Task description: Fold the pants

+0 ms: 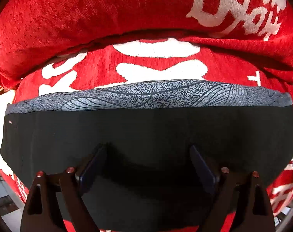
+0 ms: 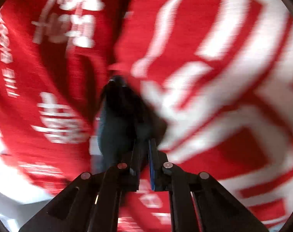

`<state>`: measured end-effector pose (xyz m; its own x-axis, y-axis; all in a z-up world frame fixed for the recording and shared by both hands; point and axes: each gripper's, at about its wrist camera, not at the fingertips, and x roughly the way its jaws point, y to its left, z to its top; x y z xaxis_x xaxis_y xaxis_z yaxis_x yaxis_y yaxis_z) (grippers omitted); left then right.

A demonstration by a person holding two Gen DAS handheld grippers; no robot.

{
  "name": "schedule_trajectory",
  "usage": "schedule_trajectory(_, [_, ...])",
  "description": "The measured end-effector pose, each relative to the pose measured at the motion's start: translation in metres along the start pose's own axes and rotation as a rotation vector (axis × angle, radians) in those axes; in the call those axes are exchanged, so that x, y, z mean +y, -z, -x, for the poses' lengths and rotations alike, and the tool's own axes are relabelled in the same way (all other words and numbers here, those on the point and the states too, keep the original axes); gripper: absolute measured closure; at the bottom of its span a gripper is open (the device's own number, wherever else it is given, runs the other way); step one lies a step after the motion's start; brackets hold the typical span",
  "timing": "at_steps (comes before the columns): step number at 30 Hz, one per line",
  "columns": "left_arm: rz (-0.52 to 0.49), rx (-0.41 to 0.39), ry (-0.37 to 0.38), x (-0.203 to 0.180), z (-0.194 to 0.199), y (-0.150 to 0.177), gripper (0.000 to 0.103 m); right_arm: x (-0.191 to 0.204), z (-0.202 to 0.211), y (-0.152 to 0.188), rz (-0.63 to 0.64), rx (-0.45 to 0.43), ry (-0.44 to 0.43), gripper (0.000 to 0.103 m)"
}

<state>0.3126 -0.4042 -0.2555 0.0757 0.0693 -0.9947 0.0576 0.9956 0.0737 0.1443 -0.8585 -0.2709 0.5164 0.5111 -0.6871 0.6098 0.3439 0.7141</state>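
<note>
the pants (image 1: 146,127) are black with a grey, speckled waistband (image 1: 156,94) printed with thin curved lines. in the left wrist view they lie spread flat across a red blanket (image 1: 59,19) with large white lettering, the waistband along the far edge and the black cloth filling the middle and near part of the view. a thick roll of the same red fabric lies beyond the waistband.

the left gripper (image 1: 148,160) points down over the black cloth. its fingers (image 1: 92,166) stand wide apart with nothing between them; the tips are right at the dark cloth, but whether they touch it cannot be told against the black.

the right wrist view is heavily blurred. a bunch of the dark pants fabric (image 2: 117,119) rises narrow and gathered ahead of the right gripper (image 2: 143,145), with the red and white blanket (image 2: 223,77) smeared behind it. the right fingers (image 2: 153,162) are drawn nearly together, blue pad visible on the inner face of one, and the dark cloth runs down into the narrow gap between them, so they appear clenched on a fold of the pants.
</note>
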Motion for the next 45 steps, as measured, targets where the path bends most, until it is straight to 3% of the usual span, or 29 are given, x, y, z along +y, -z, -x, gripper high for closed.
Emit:
schedule_trajectory(2, [-0.012, -0.044, 0.016, 0.003, 0.015, -0.005, 0.013, 0.018, 0.017, 0.001, 0.073, -0.023, 0.0, 0.091])
schedule_trajectory(5, [-0.025, -0.075, 0.036, 0.002, 0.024, -0.02, 0.013, 0.067, 0.009, 0.0, 0.262, 0.01, 0.028, 0.088])
schedule_trajectory(9, [-0.028, -0.065, 0.015, -0.015, 0.005, -0.047, 0.013, 0.131, -0.055, -0.001, 0.48, 0.132, 0.048, 0.088])
schedule_trajectory(12, [-0.005, -0.067, -0.008, -0.012, -0.016, -0.059, 0.012, 0.147, -0.109, -0.004, 0.583, 0.184, 0.13, 0.088])
schedule_trajectory(14, [0.012, -0.09, -0.035, -0.002, -0.022, -0.066, 0.012, 0.137, -0.128, -0.01, 0.608, 0.186, 0.225, 0.088])
schedule_trajectory(15, [0.018, -0.087, -0.06, 0.007, -0.023, -0.07, 0.012, 0.131, -0.125, -0.013, 0.605, 0.173, 0.22, 0.095])
schedule_trajectory(16, [0.029, -0.081, -0.069, 0.017, -0.023, -0.072, 0.012, 0.123, -0.118, -0.02, 0.584, 0.135, 0.217, 0.095])
schedule_trajectory(18, [0.05, -0.076, -0.086, 0.043, -0.014, -0.071, 0.013, 0.112, -0.1, -0.03, 0.538, 0.049, 0.311, 0.095])
schedule_trajectory(20, [0.054, -0.078, -0.117, 0.071, 0.001, -0.063, 0.012, 0.099, -0.076, -0.037, 0.45, 0.047, 0.267, 0.091])
schedule_trajectory(23, [0.074, -0.07, -0.151, 0.121, 0.025, -0.043, 0.013, 0.107, -0.053, -0.024, 0.466, 0.063, 0.223, 0.076])
schedule_trajectory(24, [0.08, -0.066, -0.159, 0.135, 0.03, -0.038, 0.013, 0.108, -0.044, -0.014, 0.468, 0.089, 0.161, 0.071])
schedule_trajectory(27, [0.103, -0.054, -0.195, 0.181, 0.042, -0.003, 0.012, 0.127, -0.045, 0.038, 0.475, 0.238, -0.048, 0.069])
schedule_trajectory(31, [0.122, -0.048, -0.246, 0.248, 0.04, 0.023, 0.013, 0.153, -0.086, 0.135, 0.496, 0.449, -0.2, 0.063])
schedule_trajectory(36, [0.197, -0.075, -0.289, 0.341, 0.009, 0.04, 0.013, 0.177, -0.173, 0.274, 0.558, 0.634, -0.243, 0.063])
schedule_trajectory(38, [0.203, -0.046, -0.331, 0.371, -0.016, 0.045, 0.013, 0.18, -0.199, 0.307, 0.548, 0.659, -0.25, 0.063])
schedule_trajectory(40, [0.202, -0.024, -0.311, 0.391, -0.039, 0.053, 0.009, 0.179, -0.227, 0.336, 0.533, 0.684, -0.23, 0.063])
schedule_trajectory(41, [0.218, -0.059, -0.282, 0.399, -0.041, 0.057, 0.0, 0.18, -0.238, 0.347, 0.542, 0.683, -0.213, 0.063])
schedule_trajectory(45, [0.253, -0.069, -0.181, 0.417, -0.046, 0.062, 0.0, 0.188, -0.255, 0.353, 0.529, 0.638, -0.207, 0.061])
